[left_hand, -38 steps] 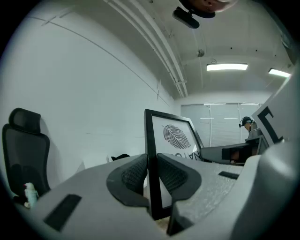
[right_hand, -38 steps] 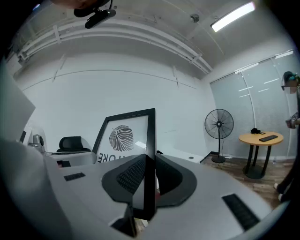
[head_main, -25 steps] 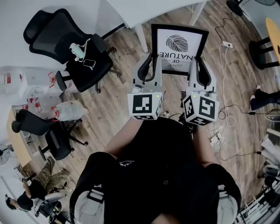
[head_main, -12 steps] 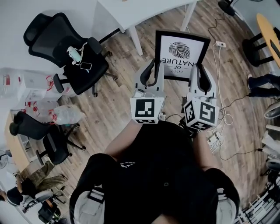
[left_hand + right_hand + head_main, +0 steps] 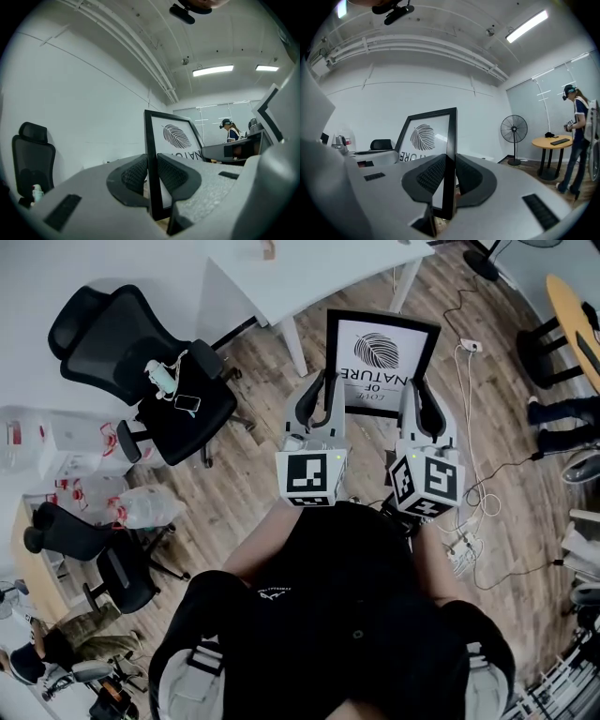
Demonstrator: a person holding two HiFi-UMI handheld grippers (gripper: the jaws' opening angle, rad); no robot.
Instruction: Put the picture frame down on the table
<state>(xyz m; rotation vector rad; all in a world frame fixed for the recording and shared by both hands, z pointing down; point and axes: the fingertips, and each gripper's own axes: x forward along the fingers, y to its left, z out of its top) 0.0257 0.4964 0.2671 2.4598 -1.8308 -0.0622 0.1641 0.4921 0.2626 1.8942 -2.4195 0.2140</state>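
More of the desk now shows beyond the picture frame. The left claw and right claw each pinch a side edge, and the desk lies ahead, nearer the left claw.

One picture frame, two grippers, two office chairs, one white table.

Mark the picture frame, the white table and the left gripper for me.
picture frame (image 5: 382, 351): head view, on the leaf print in its middle.
white table (image 5: 323, 263): head view, on the bare top.
left gripper (image 5: 151, 164): left gripper view, midway between its fingertips, where they clamp the frame's edge.
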